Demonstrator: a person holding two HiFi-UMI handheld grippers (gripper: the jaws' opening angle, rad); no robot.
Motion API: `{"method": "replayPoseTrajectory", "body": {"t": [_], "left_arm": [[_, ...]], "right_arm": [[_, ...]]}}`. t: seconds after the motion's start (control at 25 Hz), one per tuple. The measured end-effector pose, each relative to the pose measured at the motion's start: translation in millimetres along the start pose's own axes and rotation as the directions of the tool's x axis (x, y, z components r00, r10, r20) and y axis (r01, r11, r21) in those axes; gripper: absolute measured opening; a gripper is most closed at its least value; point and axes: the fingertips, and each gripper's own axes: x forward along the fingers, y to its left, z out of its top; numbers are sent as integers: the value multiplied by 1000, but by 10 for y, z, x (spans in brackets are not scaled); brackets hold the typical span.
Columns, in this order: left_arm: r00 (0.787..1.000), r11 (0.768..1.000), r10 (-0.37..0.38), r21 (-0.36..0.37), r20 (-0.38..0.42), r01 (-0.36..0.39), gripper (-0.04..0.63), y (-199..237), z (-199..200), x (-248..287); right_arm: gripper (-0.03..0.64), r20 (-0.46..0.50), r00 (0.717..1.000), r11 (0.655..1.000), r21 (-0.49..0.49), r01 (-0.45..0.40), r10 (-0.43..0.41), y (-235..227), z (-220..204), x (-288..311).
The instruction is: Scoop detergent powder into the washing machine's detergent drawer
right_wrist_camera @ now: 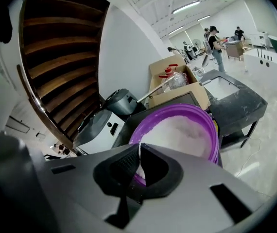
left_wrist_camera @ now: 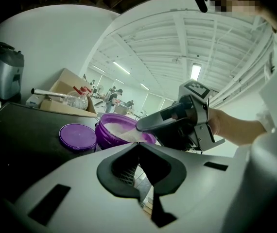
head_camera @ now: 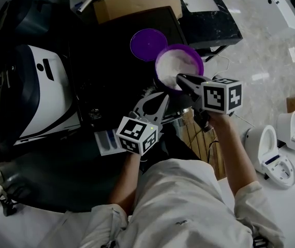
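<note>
Right gripper [head_camera: 180, 78], clenched on apparent thin white scoop [left_wrist_camera: 121, 136], sits at round purple plastic tub [head_camera: 198, 61]: dig shallow, lift level.

We wear a pale shirt [head_camera: 189, 200], short sleeves [head_camera: 253, 198]; our left gripper [head_camera: 159, 97] and right gripper [head_camera: 180, 78] are grey, black-padded; each bears a white, black-marked cube [head_camera: 221, 95].
</note>
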Motion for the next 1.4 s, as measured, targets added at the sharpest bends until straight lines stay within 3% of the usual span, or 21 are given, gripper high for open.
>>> {"method": "replayPoseTrajectory", "body": {"t": [0.36,0.6,0.84,1.24,1.4], "left_arm": [[1000,1000,6,25,-2,-6,20,-27,71,-45],[1000,999,11,39,-3,-11,18,-16,90,-99],[1000,999,16,51,1,-16,18,-29,113,-171],[1000,997,22,67,14,-22,20,-69,174,-310],[1000,998,22,66,21,-23,19,-95,177,-357]], "right_arm": [[12,63,998,996,88,-5,-1,-70,84,-63],[12,124,992,978,204,-36,11,-147,137,-125],[11,175,984,969,244,-37,-6,-190,202,-223],[11,259,966,936,344,-70,-23,-241,255,-384],[11,297,955,902,418,-111,-20,-284,232,-440]]}}
